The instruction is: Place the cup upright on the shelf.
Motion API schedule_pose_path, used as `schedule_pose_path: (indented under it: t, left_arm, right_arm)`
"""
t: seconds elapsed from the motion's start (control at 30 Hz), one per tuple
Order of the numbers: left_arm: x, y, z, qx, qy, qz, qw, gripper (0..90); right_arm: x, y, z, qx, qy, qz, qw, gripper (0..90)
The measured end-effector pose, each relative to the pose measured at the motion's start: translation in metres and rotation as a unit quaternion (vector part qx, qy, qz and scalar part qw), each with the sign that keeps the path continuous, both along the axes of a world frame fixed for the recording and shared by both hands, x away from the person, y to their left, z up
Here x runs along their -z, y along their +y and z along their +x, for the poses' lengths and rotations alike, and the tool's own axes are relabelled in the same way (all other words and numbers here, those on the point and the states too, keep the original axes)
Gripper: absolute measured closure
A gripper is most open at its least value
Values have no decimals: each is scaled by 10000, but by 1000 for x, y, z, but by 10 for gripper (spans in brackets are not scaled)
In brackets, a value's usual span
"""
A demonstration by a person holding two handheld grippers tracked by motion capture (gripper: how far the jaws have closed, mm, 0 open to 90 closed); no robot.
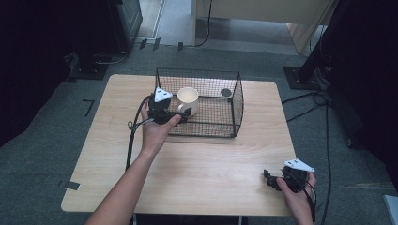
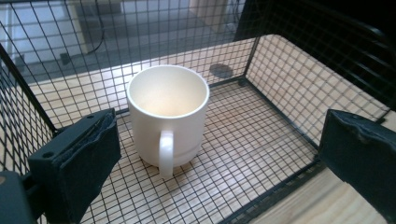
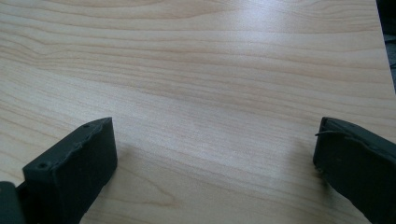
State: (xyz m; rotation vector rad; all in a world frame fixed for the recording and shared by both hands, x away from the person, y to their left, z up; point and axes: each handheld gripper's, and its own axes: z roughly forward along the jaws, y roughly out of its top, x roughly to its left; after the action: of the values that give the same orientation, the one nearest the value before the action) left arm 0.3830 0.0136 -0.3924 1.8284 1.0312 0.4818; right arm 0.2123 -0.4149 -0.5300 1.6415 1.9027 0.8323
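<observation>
We take the black wire-mesh basket [image 1: 233, 101], an open-topped rectangular cage, as our landmark; it sits toward the far middle of the light wooden desk [image 1: 197, 168]. Inside the basket, in its left part, stands a cream ceramic mug [image 1: 188, 100], upright on the mesh floor, open mouth up. In the left gripper view we see the mug's handle [image 2: 165, 154] turned toward the camera and its inside looks bare. Toward the basket's far right corner lies a small dark round disc [image 1: 226, 92], well apart from the mug; we cannot tell what it is.

Our left tool [image 1: 180, 114] is at the basket's near left edge, just beside the mug. In the left gripper view its two black padded jaws stand wide apart, with the mug between and beyond them, not touched by either. The left hand [image 1: 157, 129] grips the tool body from the near side of the basket.

Our right tool [image 1: 267, 179] rests low over the desk well apart from the basket, near the desk's near right corner, held by the right hand [image 1: 296, 192]. Its jaws are also spread wide, with bare wood grain between them.
</observation>
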Motion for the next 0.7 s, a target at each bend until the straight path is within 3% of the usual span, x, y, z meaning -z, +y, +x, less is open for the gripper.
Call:
schedule_pose_path:
  t: [0.1,0.23,0.4,0.53,0.7]
  left_arm:
    - [-2,6,-8,69,-35,-45,10000,0]
    - [-3,17,-18,-100,-54,-45,9999,0]
    - [3,27,-29,-87,-71,120,9999,0]
    - [8,37,-39,-99,-25,58,9999,0]
    - [16,47,-49,-159,20,133,9998,0]
  right_arm:
    - [0,0,0,1,1,2,10000,0]
    - [0,0,0,1,1,2,10000,0]
    - [0,0,0,0,-1,-1,10000,0]
    - [0,0,0,0,3,2,10000,0]
    - [0,0,0,2,1,2,10000,0]
